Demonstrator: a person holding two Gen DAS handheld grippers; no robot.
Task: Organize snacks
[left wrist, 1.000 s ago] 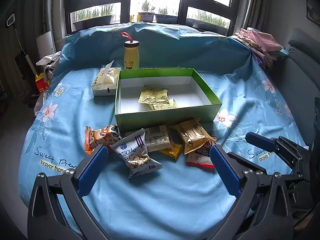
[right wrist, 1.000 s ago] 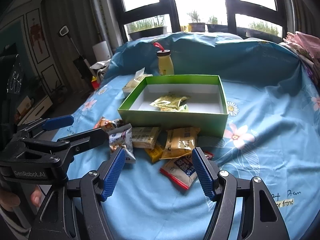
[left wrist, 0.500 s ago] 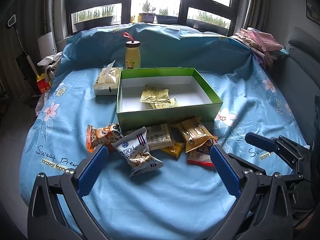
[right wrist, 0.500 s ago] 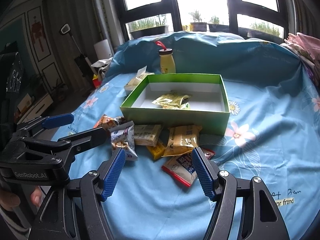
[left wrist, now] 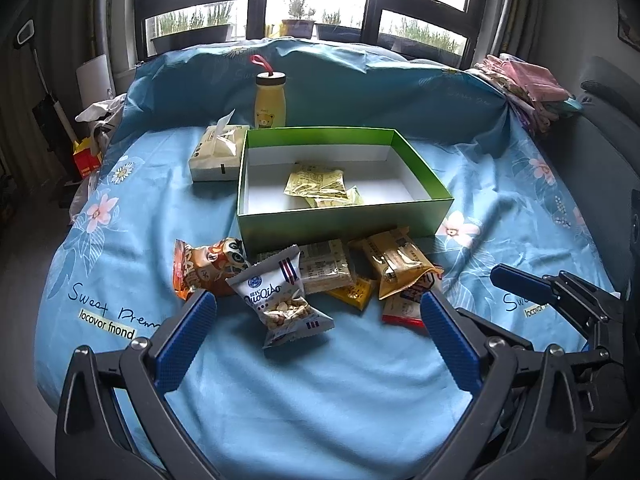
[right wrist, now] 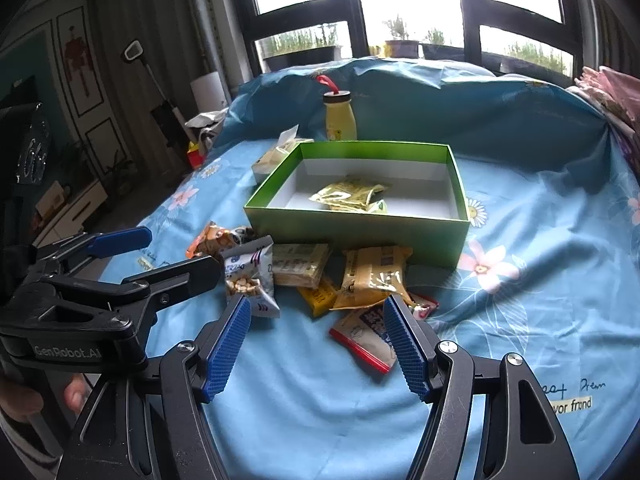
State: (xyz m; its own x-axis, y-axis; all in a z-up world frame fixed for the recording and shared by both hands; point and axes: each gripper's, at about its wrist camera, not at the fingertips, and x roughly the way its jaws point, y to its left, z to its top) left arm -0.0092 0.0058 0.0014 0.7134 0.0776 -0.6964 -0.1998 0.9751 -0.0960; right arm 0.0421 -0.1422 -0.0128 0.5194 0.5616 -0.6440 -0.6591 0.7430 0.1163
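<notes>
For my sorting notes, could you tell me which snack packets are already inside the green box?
Only the pale yellow packets lie in the green box; every other packet sits on the blue sheet in front.

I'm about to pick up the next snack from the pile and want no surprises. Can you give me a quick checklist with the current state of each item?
1. Left gripper free to grasp: ok, fingers spread wide, nothing between them.
2. Right gripper free to grasp: ok, fingers apart and holding nothing.
3. Green box ready to receive: ok, open on top, only yellow packets inside, much bare floor left.
4. Snack in easy reach: ok, the white peanut bag lies nearest the left gripper, on top of the pile.
5. Red-edged packet graspable: cannot tell, it lies flat and partly under the tan packet.
6. Path to the box: ok, the yellow bottle and tissue pack stand behind and beside it.
</notes>
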